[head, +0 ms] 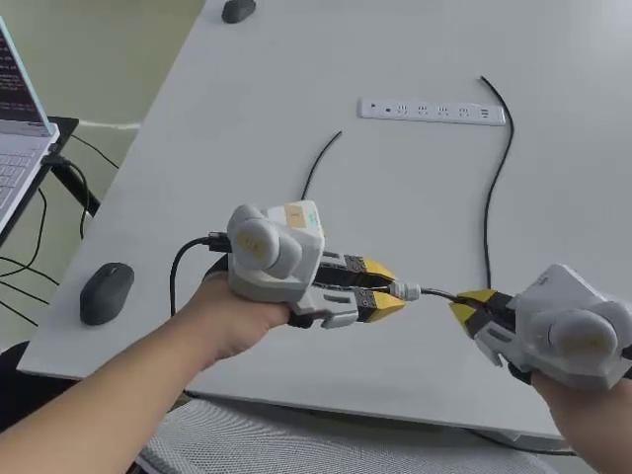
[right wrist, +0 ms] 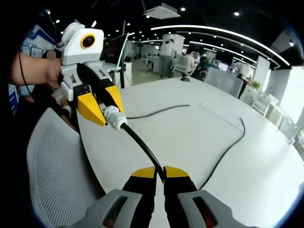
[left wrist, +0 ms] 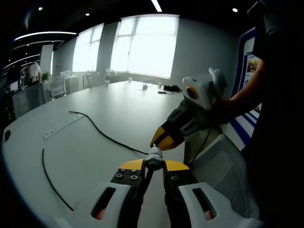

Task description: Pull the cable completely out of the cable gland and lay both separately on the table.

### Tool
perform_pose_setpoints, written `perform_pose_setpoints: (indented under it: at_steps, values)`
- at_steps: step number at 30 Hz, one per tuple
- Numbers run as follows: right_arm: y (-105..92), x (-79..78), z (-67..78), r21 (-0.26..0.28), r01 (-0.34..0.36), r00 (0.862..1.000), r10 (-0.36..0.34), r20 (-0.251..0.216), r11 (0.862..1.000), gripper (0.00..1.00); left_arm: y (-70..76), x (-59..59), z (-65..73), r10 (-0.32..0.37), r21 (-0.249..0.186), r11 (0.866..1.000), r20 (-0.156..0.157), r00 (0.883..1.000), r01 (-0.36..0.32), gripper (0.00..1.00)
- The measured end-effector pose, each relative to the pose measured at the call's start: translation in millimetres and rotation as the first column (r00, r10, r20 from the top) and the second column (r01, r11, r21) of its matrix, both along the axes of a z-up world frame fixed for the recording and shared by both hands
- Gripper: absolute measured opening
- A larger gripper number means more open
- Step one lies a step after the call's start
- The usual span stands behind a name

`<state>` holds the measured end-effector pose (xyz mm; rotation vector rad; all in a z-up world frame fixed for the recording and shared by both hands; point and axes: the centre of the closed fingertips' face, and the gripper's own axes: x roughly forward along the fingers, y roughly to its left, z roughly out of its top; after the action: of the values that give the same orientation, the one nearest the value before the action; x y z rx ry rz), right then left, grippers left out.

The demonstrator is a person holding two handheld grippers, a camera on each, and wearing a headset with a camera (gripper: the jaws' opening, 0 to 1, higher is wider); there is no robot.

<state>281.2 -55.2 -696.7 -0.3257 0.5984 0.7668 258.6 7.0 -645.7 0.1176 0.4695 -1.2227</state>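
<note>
Head view: the cable gland [head: 407, 292] is held in the closed fingers of the left gripper [head: 393, 292], above the near edge of the desk [head: 296, 89]. The black cable [head: 439, 294] is seen running from the gland into the right gripper [head: 462, 306], whose fingers are pinched narrowly on it. The cable is judged not yet out of the gland. Full withdrawal is left to be done, and both parts are yet to be laid separately on the desk.
</note>
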Motion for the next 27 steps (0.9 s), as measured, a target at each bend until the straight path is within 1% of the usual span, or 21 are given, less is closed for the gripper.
perform_pose_setpoints:
  at_steps: [2,6,7,9,11,14,15,17,18,21,23,25,26,27]
  values:
    - [-5.0,0.9,-3.6,0.009,0.037,0.999,-0.037,-0.017,0.999,0.00,-0.3,0.3,-0.4,0.002,0.001,1.000,0.002,1.000,-0.002,0.15]
    - [-14.4,1.9,-10.2,0.014,0.087,0.995,-0.086,-0.044,0.996,0.00,-0.5,0.9,-0.4,0.009,0.001,1.000,0.007,1.000,-0.009,0.15]
    - [-17.3,1.8,-12.2,0.023,0.107,0.993,-0.106,-0.060,0.994,0.00,-0.3,1.4,-0.8,0.012,0.003,1.000,0.011,1.000,-0.012,0.15]
    - [-23.3,2.1,-17.2,0.035,0.149,0.985,-0.145,-0.089,0.988,0.00,0.0,2.2,-1.0,0.019,0.004,1.000,0.014,1.000,-0.019,0.15]
    - [-29.1,1.8,-23.2,0.030,0.178,0.978,-0.174,-0.113,0.984,0.00,0.2,2.7,-1.1,0.024,0.003,1.000,0.018,1.000,-0.024,0.15]
    - [-34.3,-0.8,-33.3,0.052,0.233,0.960,-0.222,-0.170,0.971,0.00,-0.7,2.4,-1.7,0.030,-0.001,1.000,0.017,0.999,-0.030,0.15]
    - [-34.3,-0.9,-35.5,0.073,0.252,0.954,-0.235,-0.186,0.965,0.00,-1.3,1.8,-2.8,0.029,0.002,1.000,0.018,0.999,-0.029,0.15]
    - [-33.8,-2.2,-37.4,0.061,0.248,0.954,-0.233,-0.188,0.967,0.00,-3.7,0.1,-6.0,0.027,0.012,1.000,0.019,0.999,-0.027,0.15]
    - [-32.8,-2.7,-38.2,0.051,0.248,0.955,-0.235,-0.183,0.967,0.00,-4.8,-0.2,-6.5,0.028,0.011,1.000,0.020,0.999,-0.028,0.15]
    - [-33.7,-2.8,-38.2,0.046,0.251,0.954,-0.239,-0.181,0.967,0.00,-5.3,0.9,-6.5,0.036,0.010,0.999,0.018,0.999,-0.036,0.15]
    - [-34.3,-2.4,-36.6,0.043,0.245,0.958,-0.235,-0.167,0.969,0.00,-4.9,1.8,-5.9,0.039,0.009,0.999,0.019,0.999,-0.040,0.15]
    - [-33.3,-4.7,-33.9,0.044,0.223,0.965,-0.214,-0.153,0.974,0.01,-3.7,2.7,-5.2,0.041,0.011,0.999,0.021,0.999,-0.042,0.15]
    - [-32.0,-5.2,-32.9,0.051,0.205,0.970,-0.196,-0.146,0.977,0.01,-3.5,2.8,-5.1,0.042,0.011,0.999,0.021,0.999,-0.042,0.15]
    - [-28.5,-5.9,-30.6,0.082,0.192,0.972,-0.179,-0.150,0.978,0.01,-2.8,3.0,-4.3,0.043,0.011,0.999,0.022,0.999,-0.043,0.15]
